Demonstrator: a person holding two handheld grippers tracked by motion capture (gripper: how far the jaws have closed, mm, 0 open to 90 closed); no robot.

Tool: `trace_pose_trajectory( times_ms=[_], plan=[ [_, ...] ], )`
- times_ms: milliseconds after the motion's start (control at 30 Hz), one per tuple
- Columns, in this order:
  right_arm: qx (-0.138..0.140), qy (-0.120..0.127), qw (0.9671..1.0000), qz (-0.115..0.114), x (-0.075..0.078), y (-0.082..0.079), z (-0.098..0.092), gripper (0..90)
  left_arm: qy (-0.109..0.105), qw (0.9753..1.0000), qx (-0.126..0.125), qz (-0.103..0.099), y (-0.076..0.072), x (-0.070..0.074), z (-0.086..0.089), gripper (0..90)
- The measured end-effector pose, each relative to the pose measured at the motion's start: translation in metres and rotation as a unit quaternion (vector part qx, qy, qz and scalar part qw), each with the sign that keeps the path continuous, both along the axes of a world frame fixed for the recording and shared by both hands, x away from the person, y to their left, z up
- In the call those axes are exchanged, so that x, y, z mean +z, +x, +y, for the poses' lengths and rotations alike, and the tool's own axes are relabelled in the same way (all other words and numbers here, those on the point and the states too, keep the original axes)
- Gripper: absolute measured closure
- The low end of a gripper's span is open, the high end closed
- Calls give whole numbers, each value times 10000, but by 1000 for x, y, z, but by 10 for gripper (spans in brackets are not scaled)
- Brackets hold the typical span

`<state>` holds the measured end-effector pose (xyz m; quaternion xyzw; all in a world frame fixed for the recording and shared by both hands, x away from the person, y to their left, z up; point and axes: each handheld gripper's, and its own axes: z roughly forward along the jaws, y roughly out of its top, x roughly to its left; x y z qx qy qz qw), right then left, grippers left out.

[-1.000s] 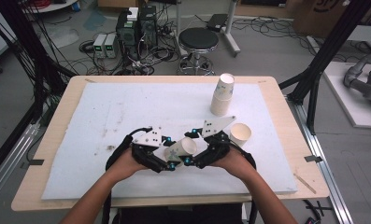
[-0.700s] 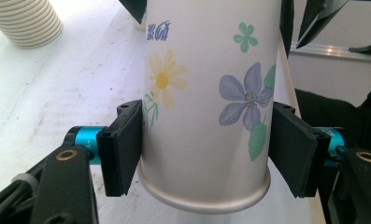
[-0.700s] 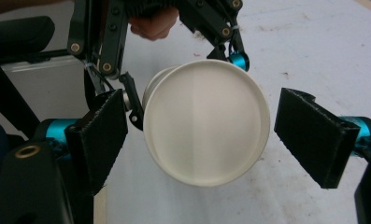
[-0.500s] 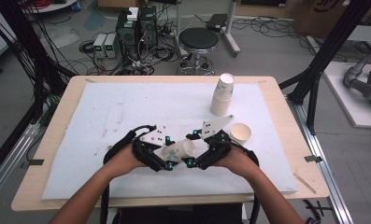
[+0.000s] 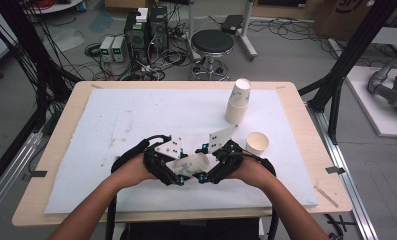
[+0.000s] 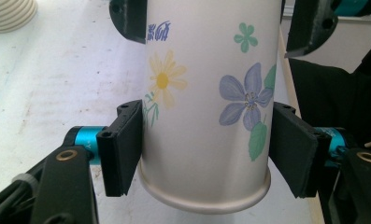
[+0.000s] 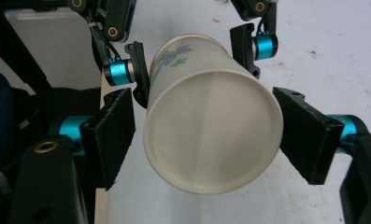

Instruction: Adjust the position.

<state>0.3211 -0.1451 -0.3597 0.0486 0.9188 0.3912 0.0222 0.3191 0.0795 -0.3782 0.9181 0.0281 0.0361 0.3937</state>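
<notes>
Flowered cup [image 6: 206, 102] hangs between my grippers: left gripper [image 6: 204, 149] pinches its rim end while right gripper [image 7: 211, 135] stands spread around its base, ready to take it over.

Cup [image 6: 206, 116] is showing off-white w/ flower print: yellow daisy, lilac-blue bloom w/ green leaves, small teal flower, bit of dark blue print near top. Its base [image 7: 213, 130] is looking plain cream. Left gripper [image 5: 172, 169] & right gripper [image 5: 213, 167] are showing black bodies, black pads [image 6: 124, 144], turquoise metal collars [image 7: 262, 46]; plates on top are reading pale grey w/ dark dots. Cup stack [image 5: 238, 102] is showing white w/ faint blue marks; single cup [image 5: 257, 143] is looking white outside, tan inside. Table [image 5: 306, 130] is showing light wood around a white mat [image 5: 126, 115] w/ dark smudges.
</notes>
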Motion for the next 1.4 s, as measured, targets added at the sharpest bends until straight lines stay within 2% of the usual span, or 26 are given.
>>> trace_pose_trajectory(
  times_ms=[167, 267, 400, 500, 600, 733, 833, 933, 1033, 1067, 1133, 1200, 1300, 1333, 1367, 1400],
  plan=[
    [147, -168, 9997, -8, -1, 1, 3, 288, -24, 9999, -105, 50, -1, 0, 0, 311],
    [215, -229, 9995, 34, -1, 1, 3, 349, 66, 9998, -151, 80, 0, -1, 1, 313],
    [270, -280, 9992, 78, -2, 1, 4, 361, 75, 9997, -193, 129, -1, -2, 0, 316],
    [288, -253, 9992, 88, -2, 2, 3, 365, -56, 9998, -160, 107, -1, -3, 1, 289],
    [293, -202, 9993, 149, -1, 2, 1, 365, -448, 9988, 67, 201, 0, -6, 6, 164],
    [213, -152, 9995, 153, -2, 1, -4, 365, -1010, 9941, 263, 288, 0, -10, 19, 160],
    [141, -25, 9998, 146, -4, 1, -10, 364, -1277, 9906, 381, 304, -2, -12, 25, 162],
    [98, 97, 9999, 98, -7, 0, -16, 363, -1650, 9846, 476, 344, -4, -16, 32, 163],
    [12, 251, 9997, 77, -9, -2, -22, 362, -1814, 9813, 548, 329, -4, -18, 37, 163],
    [12, 299, 9995, 70, -10, -3, -23, 362, -1990, 9777, 580, 337, -5, -20, 39, 163],
    [-29, 414, 9991, 70, -12, -4, -27, 362, -2088, 9752, 634, 375, -6, -23, 40, 163],
    [-61, 513, 9987, 48, -15, -6, -31, 362, -2118, 9743, 663, 382, -6, -25, 42, 163],
    [-140, 694, 9975, 42, -18, -9, -36, 362, -2246, 9710, 721, 387, -7, -27, 44, 163],
    [-140, 694, 9975, 42, -18, -9, -36, 362, -2246, 9710, 721, 387, -7, -27, 44, 163],
    [-189, 837, 9963, 45, -20, -10, -40, 362, -2315, 9693, 740, 383, -8, -29, 44, 163],
    [-189, 872, 9960, 44, -21, -10, -41, 362, -2343, 9685, 747, 385, -8, -30, 45, 163]
  ],
)
